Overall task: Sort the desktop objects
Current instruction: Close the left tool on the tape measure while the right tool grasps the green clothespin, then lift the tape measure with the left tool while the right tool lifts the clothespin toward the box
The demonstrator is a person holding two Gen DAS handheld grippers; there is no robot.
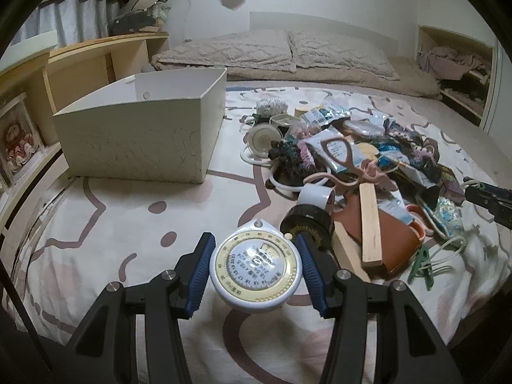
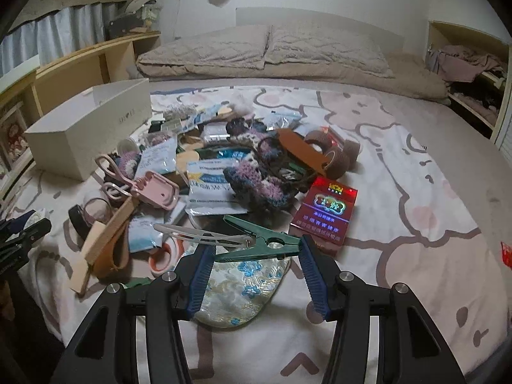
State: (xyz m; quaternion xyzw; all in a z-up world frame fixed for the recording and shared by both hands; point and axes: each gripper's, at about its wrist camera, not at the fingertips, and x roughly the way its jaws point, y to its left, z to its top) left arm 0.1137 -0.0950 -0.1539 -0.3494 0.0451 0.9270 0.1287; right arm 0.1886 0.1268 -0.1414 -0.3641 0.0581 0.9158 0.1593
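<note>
Left gripper (image 1: 254, 270): jaws closed part-way on the round white dial gauge (image 1: 256, 270), both blue pads pressing its rim, dial face up, held clear above the bedsheet (image 1: 128, 240). Cream box (image 1: 140, 128) sits open-topped ahead to the left on the bed, well apart from the gauge. Clutter pile (image 1: 352, 160) is ahead to the right; nearest bits are a black round case (image 1: 307, 224), a wood strip (image 1: 371, 224) lying over a brown leather piece (image 1: 396, 243), and a second green clip (image 1: 422, 265) at the pile's edge. Right gripper (image 2: 254, 257): jaws about half open, gripping a green clothespin-style clip (image 2: 259, 243) crosswise, its ends against the two pads, a clear flat hair clip (image 2: 198, 235) sticking out from it to the left. Below the clip lies an embroidered pouch (image 2: 243, 291) on the sheet. Red cigarette pack (image 2: 326, 214) lies just ahead right; pink clamp (image 2: 153, 188) and knitted purple item (image 2: 256, 182) are further into the pile. Left gripper's tip shows at the left edge of the right view
</note>
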